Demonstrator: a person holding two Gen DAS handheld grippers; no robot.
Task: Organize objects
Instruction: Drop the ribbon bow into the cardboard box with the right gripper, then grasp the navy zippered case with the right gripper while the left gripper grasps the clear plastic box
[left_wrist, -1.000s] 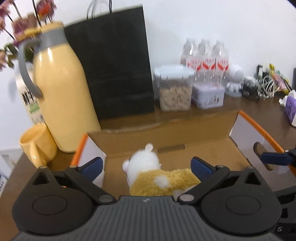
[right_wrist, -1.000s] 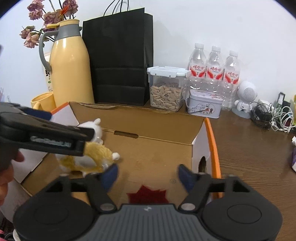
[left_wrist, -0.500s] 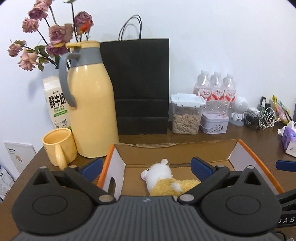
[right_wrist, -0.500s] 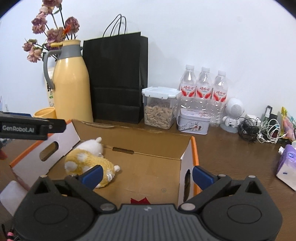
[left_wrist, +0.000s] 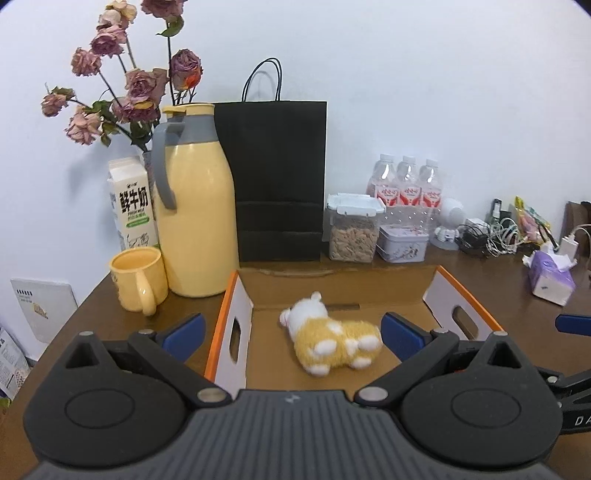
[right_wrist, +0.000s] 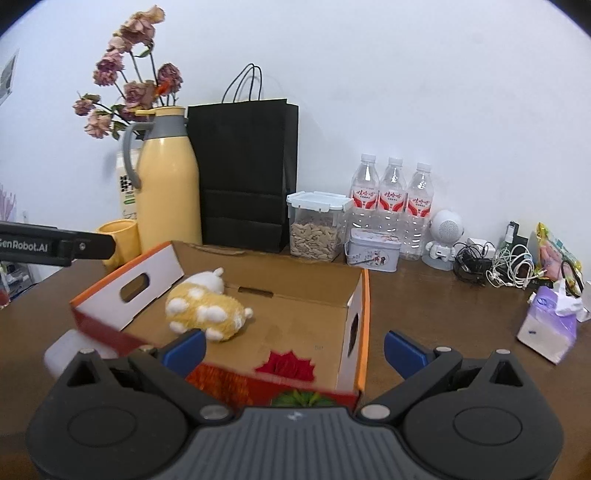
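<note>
A yellow and white plush toy (left_wrist: 330, 338) lies on its side on the floor of an open cardboard box (left_wrist: 334, 286) with orange-edged white end walls. In the right wrist view the plush toy (right_wrist: 205, 308) rests in the left half of the box (right_wrist: 364, 314). My left gripper (left_wrist: 291, 330) hangs open above the box's near side, nothing between its blue pads. My right gripper (right_wrist: 295, 349) is open too, held back over the box's near wall, with nothing in it. The left gripper's arm (right_wrist: 55, 243) shows at the left edge.
Behind the box stand a yellow thermos jug (left_wrist: 194, 210), a yellow mug (left_wrist: 138, 282), a milk carton (left_wrist: 133, 206), dried roses (left_wrist: 129, 88), a black paper bag (left_wrist: 279, 181), a snack jar (left_wrist: 352, 229), a tin (left_wrist: 402, 243) and three water bottles (left_wrist: 406, 188). Cables (right_wrist: 498, 266) and a tissue pack (right_wrist: 548, 325) lie right.
Both grippers have drawn back and risen away from the box. The plush toy stays lying in the box, free of the left gripper. The right gripper's jaws have widened.
</note>
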